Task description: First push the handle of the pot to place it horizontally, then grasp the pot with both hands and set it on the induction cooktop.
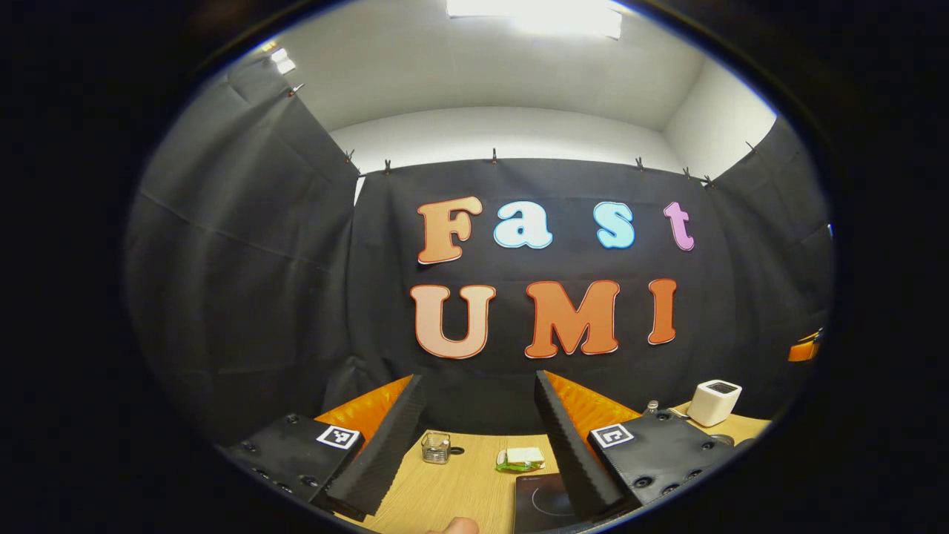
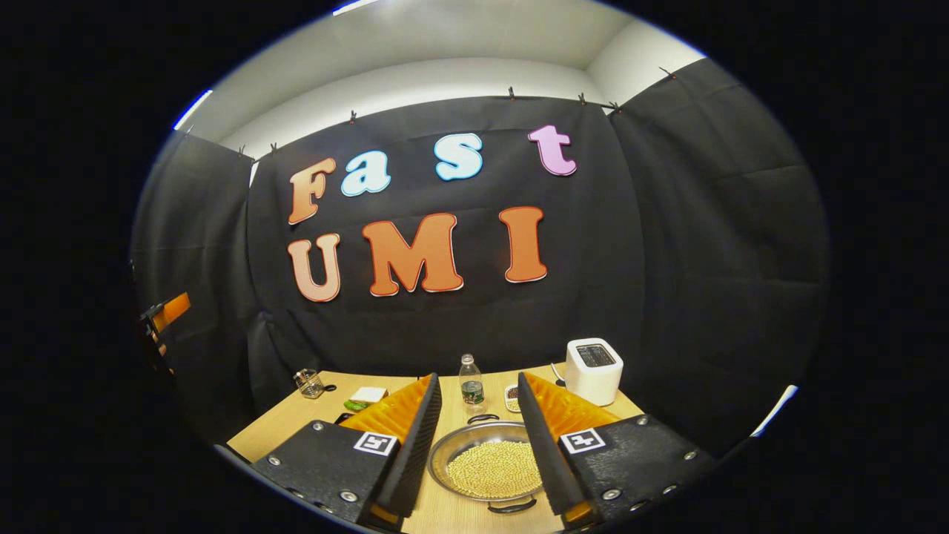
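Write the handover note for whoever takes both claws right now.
Left claw: open, empty, held above the table, with the cooktop just below, by its right finger.
Right claw: open, empty, aimed at the pot.
Pot: on the table, full of small pale beans, one handle at its far rim, one at the near rim.
Done: nothing visible; pot not on the cooktop.
Left: push the handle to lie horizontal, grasp the pot with both claws, set it on the cooktop.

Left gripper [image 1: 474, 445] hangs above the table, fingers spread wide apart, holding nothing. Right gripper [image 2: 478, 445] likewise, fingers parted, gripping nothing.
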`<state>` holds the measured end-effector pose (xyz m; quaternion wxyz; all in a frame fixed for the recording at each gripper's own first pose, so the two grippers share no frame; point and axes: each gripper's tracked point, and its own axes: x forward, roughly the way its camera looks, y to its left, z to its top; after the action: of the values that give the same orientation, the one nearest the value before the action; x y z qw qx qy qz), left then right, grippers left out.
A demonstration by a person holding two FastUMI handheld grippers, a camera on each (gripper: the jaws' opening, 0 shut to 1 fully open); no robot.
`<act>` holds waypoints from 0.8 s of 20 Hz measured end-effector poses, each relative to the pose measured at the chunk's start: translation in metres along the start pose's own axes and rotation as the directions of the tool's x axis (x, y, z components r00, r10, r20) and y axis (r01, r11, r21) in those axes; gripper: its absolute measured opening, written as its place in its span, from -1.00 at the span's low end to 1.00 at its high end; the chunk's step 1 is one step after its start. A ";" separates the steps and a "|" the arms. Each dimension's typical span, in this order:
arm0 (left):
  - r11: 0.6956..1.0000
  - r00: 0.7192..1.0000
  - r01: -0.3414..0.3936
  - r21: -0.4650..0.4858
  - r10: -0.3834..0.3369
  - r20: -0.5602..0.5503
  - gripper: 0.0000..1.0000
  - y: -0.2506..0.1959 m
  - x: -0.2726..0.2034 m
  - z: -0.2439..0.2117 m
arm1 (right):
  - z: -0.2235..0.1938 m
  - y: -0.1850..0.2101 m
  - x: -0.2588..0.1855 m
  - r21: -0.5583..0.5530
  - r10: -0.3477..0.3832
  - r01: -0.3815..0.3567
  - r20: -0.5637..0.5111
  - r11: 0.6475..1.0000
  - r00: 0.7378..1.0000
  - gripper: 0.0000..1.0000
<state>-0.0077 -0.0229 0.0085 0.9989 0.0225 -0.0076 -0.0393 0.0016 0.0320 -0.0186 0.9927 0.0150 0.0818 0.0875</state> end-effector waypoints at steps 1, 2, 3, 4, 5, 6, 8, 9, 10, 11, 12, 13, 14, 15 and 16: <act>1.000 1.000 0.003 0.000 -0.003 0.001 0.96 -0.002 0.000 0.000 | -0.005 0.001 0.002 0.008 0.006 -0.006 -0.008 1.000 1.000 0.27; 1.000 1.000 0.010 -0.002 -0.010 -0.001 0.96 -0.004 -0.002 0.000 | -0.013 -0.001 0.002 0.013 0.011 -0.010 -0.026 1.000 1.000 0.15; 1.000 1.000 0.020 -0.006 -0.020 -0.005 0.96 -0.007 -0.003 -0.001 | -0.020 -0.001 0.002 0.016 0.011 -0.010 -0.047 1.000 0.999 0.08; 0.999 1.000 0.029 -0.012 -0.029 -0.010 0.96 -0.009 -0.005 -0.003 | -0.031 -0.004 0.002 0.015 0.012 -0.011 -0.071 1.000 0.997 -0.13; 0.999 0.999 0.037 -0.017 -0.037 -0.015 0.96 -0.009 -0.006 -0.004 | -0.040 -0.005 0.003 0.008 0.009 -0.009 -0.095 1.000 0.995 -0.08; 0.999 0.999 0.042 -0.020 -0.042 -0.019 0.96 -0.011 -0.005 -0.005 | -0.051 -0.007 0.002 -0.001 0.005 -0.005 -0.118 1.000 0.993 -0.17; 0.999 0.999 0.046 -0.020 -0.047 -0.024 0.94 -0.012 -0.006 -0.007 | -0.070 -0.008 0.002 -0.019 0.002 -0.006 -0.164 1.000 0.986 -0.31; 0.999 0.999 0.045 -0.018 -0.046 -0.026 0.94 -0.011 -0.007 -0.008 | -0.079 -0.007 0.002 -0.019 0.004 -0.008 -0.187 1.000 0.982 -0.35; 0.999 0.999 0.041 -0.017 -0.042 -0.028 0.93 -0.011 -0.008 -0.008 | -0.089 -0.005 0.001 -0.014 0.009 -0.012 -0.210 1.000 0.978 -0.43; 0.999 0.999 0.037 -0.014 -0.038 -0.028 0.93 -0.011 -0.007 -0.008 | -0.099 -0.004 0.002 -0.009 0.015 -0.018 -0.235 1.000 0.972 -0.47; 0.999 0.999 0.034 -0.012 -0.034 -0.027 0.94 -0.010 -0.007 -0.008 | -0.110 -0.004 0.003 -0.004 0.019 -0.021 -0.261 1.000 0.965 -0.56; 0.999 0.999 0.031 -0.010 -0.032 -0.027 0.94 -0.010 -0.006 -0.008 | -0.120 -0.005 0.005 -0.004 0.019 -0.021 -0.285 1.000 0.958 -0.60; 0.999 0.999 0.031 -0.010 -0.031 -0.028 0.94 -0.010 -0.006 -0.009 | -0.131 -0.007 0.007 -0.003 0.013 -0.015 -0.307 1.000 0.952 -0.67; 0.999 0.999 0.032 -0.012 -0.033 -0.029 0.95 -0.010 -0.008 -0.010 | -0.142 -0.008 0.010 -0.002 0.011 -0.012 -0.330 1.000 0.944 -0.71; 0.999 0.999 0.035 -0.013 -0.036 -0.032 0.95 -0.011 -0.008 -0.011 | -0.152 -0.008 0.010 0.007 0.014 -0.012 -0.352 1.000 0.936 -0.80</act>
<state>-0.0168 -0.0331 -0.0027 0.9982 0.0172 0.0090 -0.0566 -0.0122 0.0284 -0.1701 0.9615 0.0019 0.2579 0.0950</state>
